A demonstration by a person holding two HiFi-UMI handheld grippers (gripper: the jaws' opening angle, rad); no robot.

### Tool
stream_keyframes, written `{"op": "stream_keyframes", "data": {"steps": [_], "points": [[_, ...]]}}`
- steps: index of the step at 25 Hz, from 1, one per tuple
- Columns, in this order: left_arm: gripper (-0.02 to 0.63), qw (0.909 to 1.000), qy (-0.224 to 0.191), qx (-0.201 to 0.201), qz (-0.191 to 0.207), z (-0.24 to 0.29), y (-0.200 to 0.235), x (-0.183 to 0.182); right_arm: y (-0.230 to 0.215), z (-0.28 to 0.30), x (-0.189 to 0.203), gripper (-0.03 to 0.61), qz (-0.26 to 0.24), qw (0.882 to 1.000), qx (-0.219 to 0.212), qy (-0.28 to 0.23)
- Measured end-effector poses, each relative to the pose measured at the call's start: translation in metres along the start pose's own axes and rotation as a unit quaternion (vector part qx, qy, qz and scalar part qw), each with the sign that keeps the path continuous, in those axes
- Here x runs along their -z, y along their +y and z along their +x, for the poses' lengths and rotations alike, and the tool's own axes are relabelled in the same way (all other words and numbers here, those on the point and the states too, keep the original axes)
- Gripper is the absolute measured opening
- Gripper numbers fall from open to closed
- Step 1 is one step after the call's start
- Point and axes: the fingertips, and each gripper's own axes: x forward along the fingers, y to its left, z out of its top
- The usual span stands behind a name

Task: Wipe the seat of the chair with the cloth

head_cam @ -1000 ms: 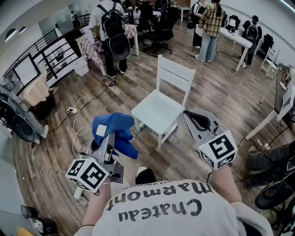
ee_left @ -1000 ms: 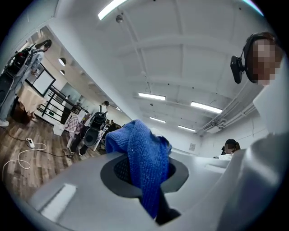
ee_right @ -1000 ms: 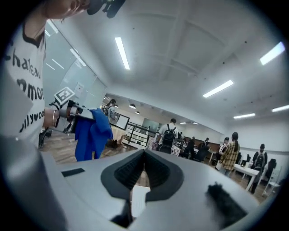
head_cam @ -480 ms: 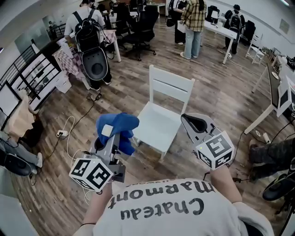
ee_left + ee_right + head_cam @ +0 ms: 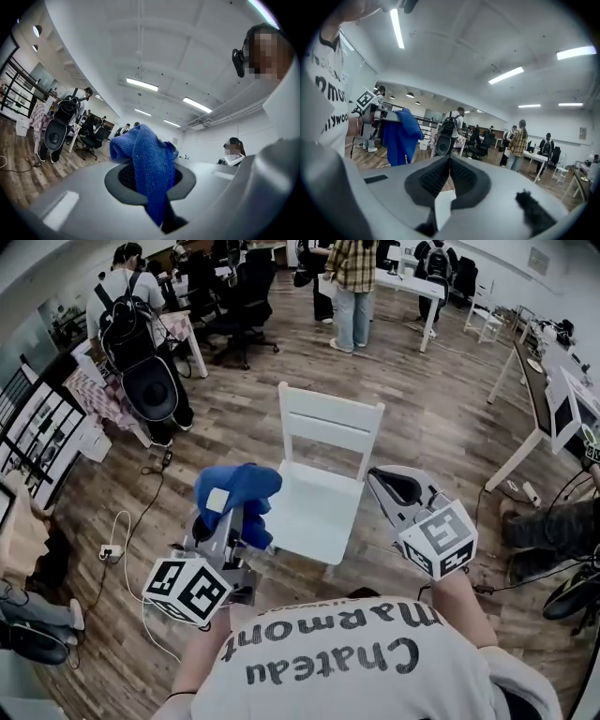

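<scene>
Head view: the left gripper (image 5: 228,514) is closed on a blue cloth (image 5: 238,493), which bunches over its tip and hangs down beside it. The cloth shows against the left edge of the seat (image 5: 314,507) of a white chair (image 5: 330,427). Whether it touches the seat cannot be told. The right gripper (image 5: 397,487) is on the other side, just off the seat's right edge, with its dark pads pressed together and nothing in them. The chair stands on a wood-plank floor (image 5: 441,418) with its back away from the person. The seat is bare. The person's light shirt (image 5: 328,652) carries dark lettering that reads "Chateau Marmont", upside down from this camera. Each gripper bears a marker cube (image 5: 187,587) with black-and-white squares, nearer the person than the chair is.

Left gripper view: the jaws are clamped on the cloth (image 5: 146,161). A thick blue fold rises above the dark pads and a narrower tail runs down between them, covering the gripper's tip (image 5: 151,178). The chair does not show here.

Right gripper view: the two ribbed pads meet along a thin line, so the right gripper (image 5: 450,174) is shut and empty. To the left, the cloth (image 5: 401,136) hangs from the left gripper (image 5: 386,115). The shirt lettering at the picture's left edge is cut off and cannot be read whole.
</scene>
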Motion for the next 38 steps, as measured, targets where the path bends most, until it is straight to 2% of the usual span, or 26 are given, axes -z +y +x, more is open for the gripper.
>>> {"op": "stream_keyframes", "data": {"steps": [4,7,11,15,18,21,24,29,35,38], "points": [[0.051,0.9999,0.004,0.001,-0.017,0.032,0.018,0.024,-0.026,0.014,0.029,0.015,0.018,0.999,0.02,0.03],[0.051,0.9993,0.006,0.001,-0.036,0.058,0.024,0.033,-0.051,0.032,0.046,0.015,0.047,0.998,0.011,0.035],[0.051,0.9988,-0.004,-0.006,-0.048,0.104,0.034,0.013,-0.085,0.077,0.03,0.015,0.052,0.998,-0.043,-0.002],[0.049,0.9982,-0.026,-0.025,-0.047,0.145,0.042,0.003,-0.107,0.113,0.022,0.015,0.007,0.992,-0.122,-0.013],[0.049,0.9976,-0.027,-0.048,-0.04,0.173,0.047,0.009,-0.136,0.141,0.04,0.015,-0.007,0.99,-0.141,0.005],[0.049,0.9968,-0.003,-0.073,-0.031,0.197,0.06,0.031,-0.15,0.173,0.072,0.015,0.018,0.986,-0.165,0.032],[0.049,0.9949,0.015,-0.092,-0.038,0.217,0.071,0.061,-0.146,0.201,0.114,0.015,0.04,0.974,-0.211,0.065],[0.048,0.9874,0.059,-0.13,-0.068,0.23,0.086,0.108,-0.116,0.223,0.181,0.015,0.09,0.945,-0.293,0.113],[0.049,0.9757,0.121,-0.165,-0.078,0.239,0.128,0.164,-0.089,0.25,0.256,0.015,0.195,0.916,-0.31,0.167],[0.049,0.9678,0.142,-0.184,-0.095,0.242,0.155,0.197,-0.079,0.26,0.291,0.015,0.201,0.912,-0.302,0.191]]}}
